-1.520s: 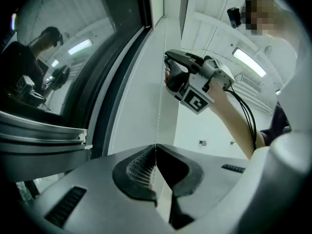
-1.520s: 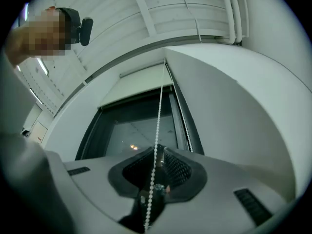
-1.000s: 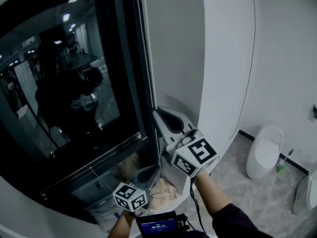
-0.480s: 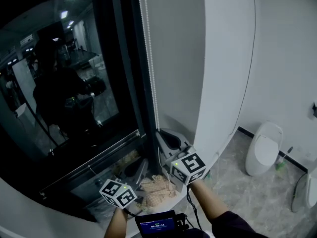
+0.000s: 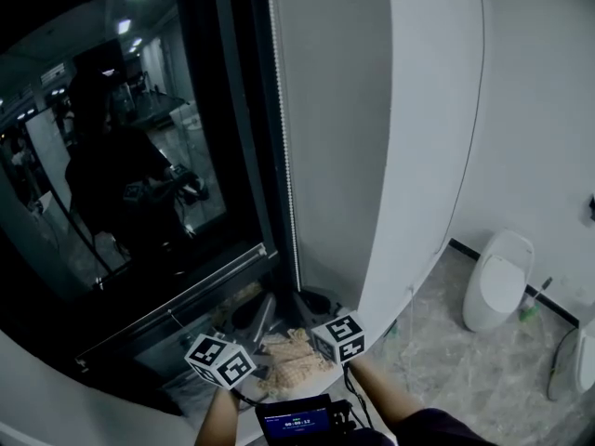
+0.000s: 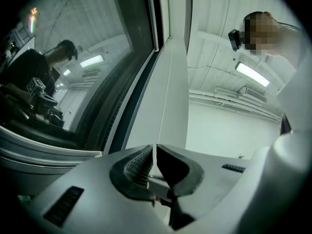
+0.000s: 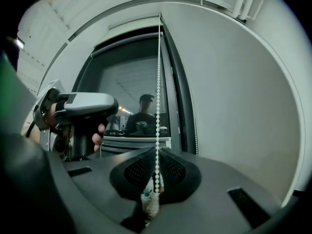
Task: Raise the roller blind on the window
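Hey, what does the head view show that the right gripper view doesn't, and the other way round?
Only the head view: the white ceramic floor fixture by the far wall, the beige pile under the window, and the small lit screen. Only the right gripper view: the right claw shut on the white bead chain. Both: that bead chain and the dark window glass.

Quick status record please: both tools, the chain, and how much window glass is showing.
left tool: shut on the bead chain
right tool: shut on the same chain
bead chain: runs straight up along the right edge of the window
window: dark glass bare across all the head view shows; no blind fabric seen over it
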The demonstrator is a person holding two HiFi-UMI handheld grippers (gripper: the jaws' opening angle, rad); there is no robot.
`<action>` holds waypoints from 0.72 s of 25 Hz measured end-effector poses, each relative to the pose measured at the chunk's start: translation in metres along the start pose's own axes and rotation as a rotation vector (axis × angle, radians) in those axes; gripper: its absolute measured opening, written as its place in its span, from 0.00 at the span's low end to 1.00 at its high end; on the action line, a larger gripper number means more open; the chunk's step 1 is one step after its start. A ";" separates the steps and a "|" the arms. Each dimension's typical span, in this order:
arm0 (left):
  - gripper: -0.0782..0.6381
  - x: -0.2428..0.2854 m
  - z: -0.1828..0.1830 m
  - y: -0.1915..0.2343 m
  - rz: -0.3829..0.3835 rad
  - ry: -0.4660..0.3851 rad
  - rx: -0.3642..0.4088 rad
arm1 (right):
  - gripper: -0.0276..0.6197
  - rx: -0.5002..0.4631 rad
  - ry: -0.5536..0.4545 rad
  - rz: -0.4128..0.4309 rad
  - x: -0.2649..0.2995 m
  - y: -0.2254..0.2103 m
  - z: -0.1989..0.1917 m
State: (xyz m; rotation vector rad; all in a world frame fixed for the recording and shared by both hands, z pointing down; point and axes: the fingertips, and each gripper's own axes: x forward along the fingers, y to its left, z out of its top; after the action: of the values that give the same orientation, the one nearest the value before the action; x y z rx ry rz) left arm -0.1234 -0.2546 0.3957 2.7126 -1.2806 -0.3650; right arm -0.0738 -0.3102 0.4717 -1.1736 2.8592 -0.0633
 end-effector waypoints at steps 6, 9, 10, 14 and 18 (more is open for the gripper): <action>0.12 0.004 0.012 -0.004 0.000 -0.014 0.024 | 0.31 -0.033 -0.113 -0.111 -0.024 -0.006 0.036; 0.12 0.008 0.015 -0.005 -0.007 -0.017 0.028 | 0.34 -0.021 -0.179 -0.138 -0.041 -0.012 0.053; 0.12 0.009 0.015 -0.005 -0.010 -0.019 0.027 | 0.34 -0.025 -0.205 -0.122 -0.045 -0.009 0.061; 0.12 0.016 0.020 -0.012 -0.013 -0.022 0.067 | 0.21 -0.078 -0.243 -0.049 -0.056 0.015 0.101; 0.12 0.020 0.034 -0.023 -0.014 -0.038 0.122 | 0.06 -0.134 -0.285 -0.036 -0.060 0.023 0.127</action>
State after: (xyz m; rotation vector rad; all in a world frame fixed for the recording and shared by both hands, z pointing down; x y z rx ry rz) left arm -0.1030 -0.2561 0.3550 2.8299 -1.3370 -0.3527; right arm -0.0391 -0.2539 0.3452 -1.1505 2.6257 0.2751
